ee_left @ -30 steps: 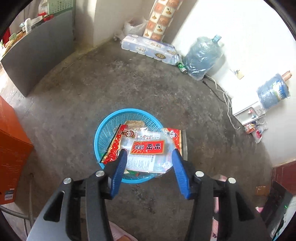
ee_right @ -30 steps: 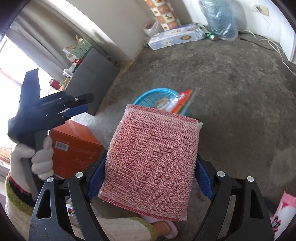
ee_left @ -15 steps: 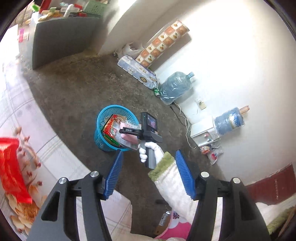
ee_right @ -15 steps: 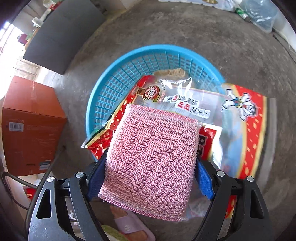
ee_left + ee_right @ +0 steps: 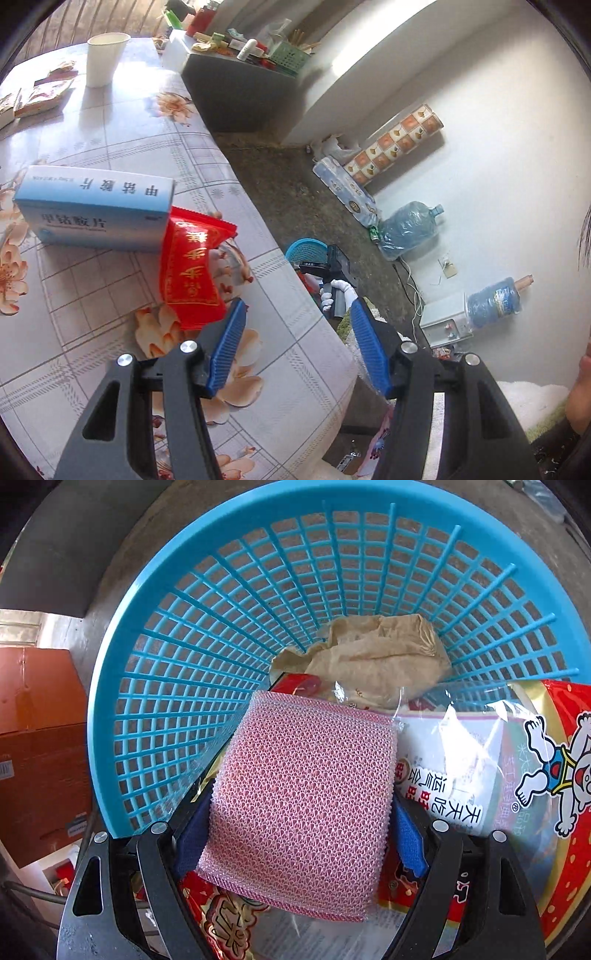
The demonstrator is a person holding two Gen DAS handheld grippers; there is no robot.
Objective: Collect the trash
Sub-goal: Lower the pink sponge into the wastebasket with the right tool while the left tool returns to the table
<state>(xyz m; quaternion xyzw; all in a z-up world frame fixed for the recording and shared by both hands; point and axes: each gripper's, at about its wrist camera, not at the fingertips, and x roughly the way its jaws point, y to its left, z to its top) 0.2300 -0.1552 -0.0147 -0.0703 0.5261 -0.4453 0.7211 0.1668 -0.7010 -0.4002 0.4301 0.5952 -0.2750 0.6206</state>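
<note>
The right gripper (image 5: 301, 834) is closed on the soft, light pink scouring pad (image 5: 301, 797) by its side edges, low inside the blue basket (image 5: 155, 635); the left gripper (image 5: 297, 347) gapes empty over the tabletop edge.

— How many things lay on the desk (image 5: 110, 155) ahead of the left claw (image 5: 295, 343)?

— One red packet (image 5: 192, 273) just ahead of its left finger, one blue box (image 5: 92, 210) beyond that, and one white paper cup (image 5: 103, 55) far off.

— And on the floor to its right?

— Two water jugs (image 5: 410, 229).

— At the right claw (image 5: 299, 827)?

— One blue basket (image 5: 221, 590), one pink scouring pad (image 5: 303, 797) between the fingers, one crumpled brown paper (image 5: 369, 653) beyond it.
</note>
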